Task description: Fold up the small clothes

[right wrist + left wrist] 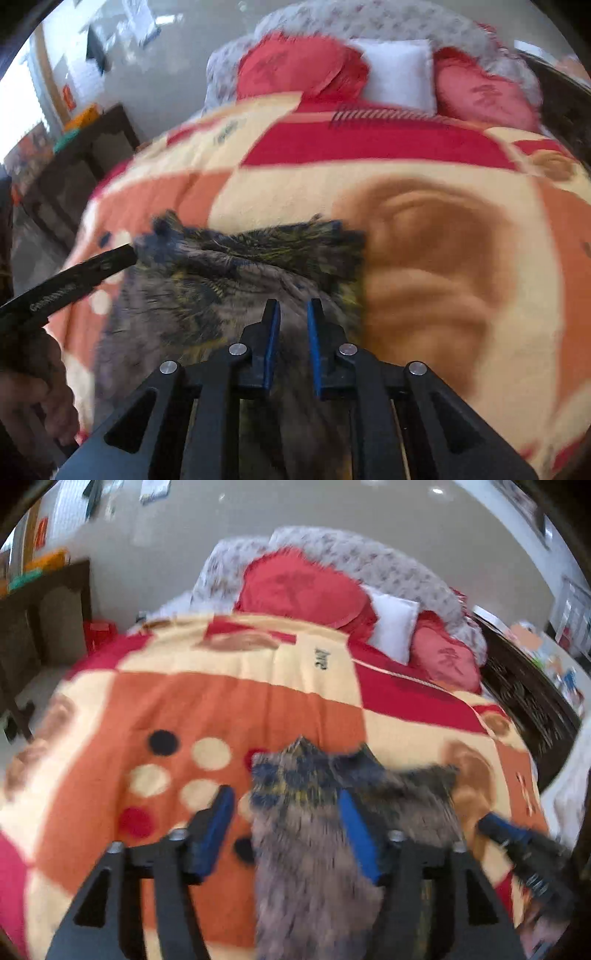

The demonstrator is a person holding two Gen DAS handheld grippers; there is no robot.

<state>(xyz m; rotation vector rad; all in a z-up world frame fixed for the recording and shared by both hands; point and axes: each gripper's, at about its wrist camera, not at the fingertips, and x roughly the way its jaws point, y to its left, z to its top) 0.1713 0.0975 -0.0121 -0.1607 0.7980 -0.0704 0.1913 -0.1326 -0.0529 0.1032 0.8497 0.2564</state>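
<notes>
Grey-brown patterned fabric forms the small garment (314, 849), which lies on the blanket (184, 709) covering the bed, near the blanket's closest edge. The garment carries dark blue and yellow markings along its far end, which is bunched into folds. Both views are motion-blurred, so fine detail of the cloth cannot be resolved.

Left gripper (286, 812): the jaws stand wide apart. Its left blue finger sits over bare blanket beside the garment's left edge; its right blue finger sits over the garment's middle. Whether either finger touches the cloth cannot be determined. In the right wrist view, the left gripper (125, 254) enters from the left, with its tip at the garment's far left corner.

Right gripper (293, 310): the jaws stand narrowly apart, with a gap visible between the blue pads, positioned over the garment's middle. Whether cloth is pinched between them cannot be determined. In the left wrist view, the right gripper (495, 825) appears at the garment's right side.

Red pillows (299, 587) and a white pillow (393, 626) lie at the far edge of the bed, well apart from the garment.
</notes>
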